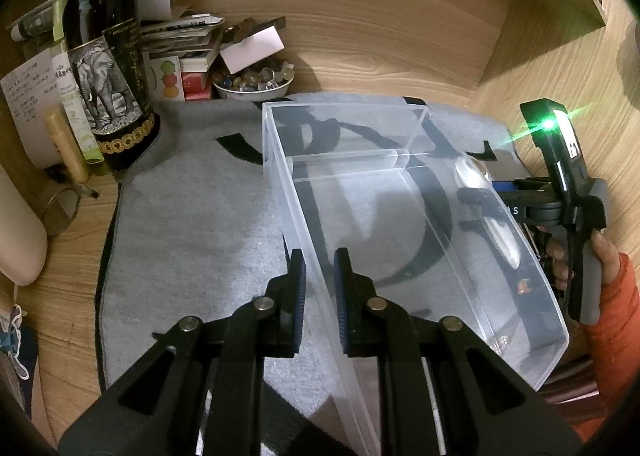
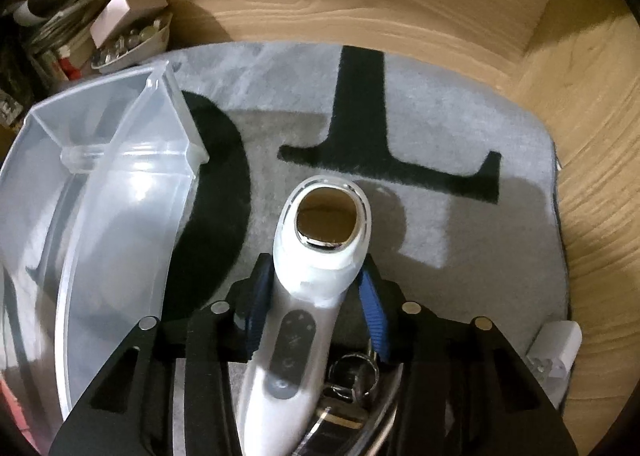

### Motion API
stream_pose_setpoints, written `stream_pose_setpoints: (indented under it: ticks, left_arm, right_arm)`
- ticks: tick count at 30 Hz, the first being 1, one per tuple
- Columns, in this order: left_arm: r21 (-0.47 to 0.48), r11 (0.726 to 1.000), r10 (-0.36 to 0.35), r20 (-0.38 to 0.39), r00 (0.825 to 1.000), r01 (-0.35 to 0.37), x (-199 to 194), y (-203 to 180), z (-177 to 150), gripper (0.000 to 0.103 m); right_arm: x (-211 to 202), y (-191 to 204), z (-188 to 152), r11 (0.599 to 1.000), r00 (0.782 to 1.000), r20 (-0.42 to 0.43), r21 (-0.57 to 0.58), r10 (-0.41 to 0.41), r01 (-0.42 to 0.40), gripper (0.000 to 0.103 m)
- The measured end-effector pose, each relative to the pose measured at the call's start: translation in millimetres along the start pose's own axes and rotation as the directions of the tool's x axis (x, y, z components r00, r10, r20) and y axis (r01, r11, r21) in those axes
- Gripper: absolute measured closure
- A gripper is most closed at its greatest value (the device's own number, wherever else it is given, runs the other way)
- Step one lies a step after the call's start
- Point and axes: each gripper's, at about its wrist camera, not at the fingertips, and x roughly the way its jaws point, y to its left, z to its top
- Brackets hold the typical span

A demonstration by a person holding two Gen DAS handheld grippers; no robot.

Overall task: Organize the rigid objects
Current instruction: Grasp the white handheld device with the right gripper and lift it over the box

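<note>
A clear plastic bin [image 1: 400, 192] with an inner divider lies on a grey mat [image 1: 192, 216]; it also shows at the left of the right wrist view [image 2: 100, 192]. My left gripper [image 1: 319, 268] is shut on the bin's left wall, one finger on each side of it. My right gripper [image 2: 316, 288] is shut on a white handheld device [image 2: 320, 256] with a round metal head and a dark button panel, held above the mat [image 2: 460, 240] just right of the bin. The device shows blurred through the bin's right wall in the left wrist view [image 1: 480, 192].
A dark wine bottle [image 1: 108, 56], a stack of papers [image 1: 180, 40], a bowl of stones [image 1: 252, 80] and a glass [image 1: 60, 208] stand at the back left. Wooden walls enclose the desk. A metal ring object [image 2: 352, 380] and a small white item [image 2: 556, 348] lie near the front.
</note>
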Motion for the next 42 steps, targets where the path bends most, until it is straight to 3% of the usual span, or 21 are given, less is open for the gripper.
stream_pose_setpoints:
  ticks: [5,14,22,30,37,42]
  left_arm:
    - [-0.021,1.000,-0.017,-0.011,1.000,0.017,1,4,1,0.089]
    - [-0.032,0.999,-0.003,-0.010,1.000,0.003,1,2,1,0.089]
    - [-0.037,0.999,0.000,-0.006,1.000,0.000,0,2,1,0.090]
    - [-0.033,0.999,0.012,-0.004,1.000,-0.012,0,1,0,0.090]
    - [-0.023,0.999,0.026,0.000,1.000,-0.026,-2,-2,0,0.090]
    - [-0.020,1.000,0.024,0.002,1.000,-0.024,-2,-3,-1,0.090]
  right_arm:
    - [-17,-2,1,0.999,0.997,0.063,0.029,-0.032,0.031,0.068]
    - [-70,-8,3,0.997,0.980,0.200,0.078,-0.014,-0.001,0.068]
    - [-125,-3,-5,0.997,0.943,0.332,0.073,-0.007,-0.018,0.069]
    - [-173,17,-10,0.998,0.891,0.453,0.023,0.034,-0.050,0.069]
    - [-185,47,-14,0.995,0.873,0.478,-0.059,0.100,-0.082,0.069]
    - [-174,63,-12,0.987,0.886,0.439,-0.117,0.150,-0.109,0.069]
